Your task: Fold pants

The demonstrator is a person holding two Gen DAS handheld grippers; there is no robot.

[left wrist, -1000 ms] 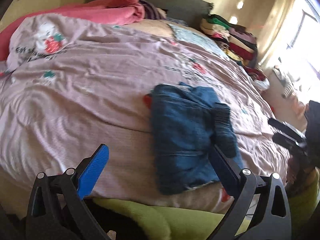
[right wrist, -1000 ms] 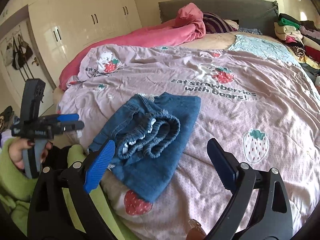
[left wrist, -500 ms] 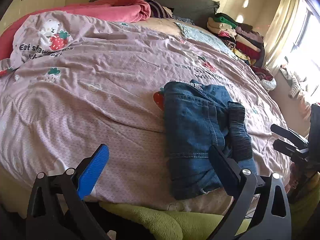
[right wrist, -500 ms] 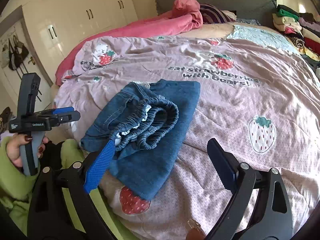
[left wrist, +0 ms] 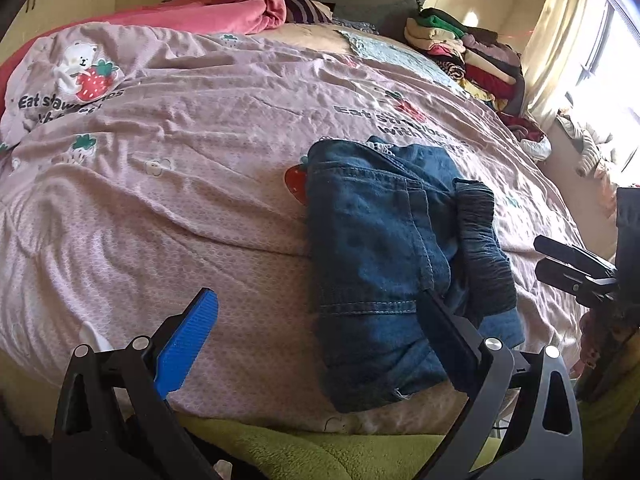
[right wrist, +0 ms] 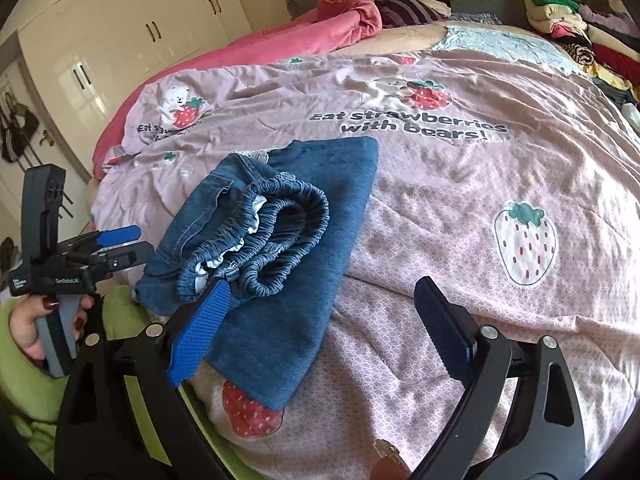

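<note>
Blue denim pants (left wrist: 384, 248) lie folded in a small stack near the front edge of the bed, elastic waistband bunched on top; they also show in the right wrist view (right wrist: 280, 248). My left gripper (left wrist: 316, 336) is open and empty, hovering just left of and in front of the pants, its right finger over their near edge. My right gripper (right wrist: 328, 332) is open and empty, just right of the pants, its left finger over the waistband. Each gripper shows in the other's view, the left (right wrist: 116, 244) and the right (left wrist: 568, 268).
The bed has a pink strawberry-print cover (right wrist: 460, 184). A pink blanket (left wrist: 224, 12) lies at the headboard. A pile of folded clothes (left wrist: 468, 56) sits at the far right. White wardrobes (right wrist: 120, 40) stand to the left. A green sleeve (left wrist: 304, 452) is at the front.
Both grippers have moved closer to the bed and the pants, which now look larger. The pants have not moved. Both jaws stay open.
</note>
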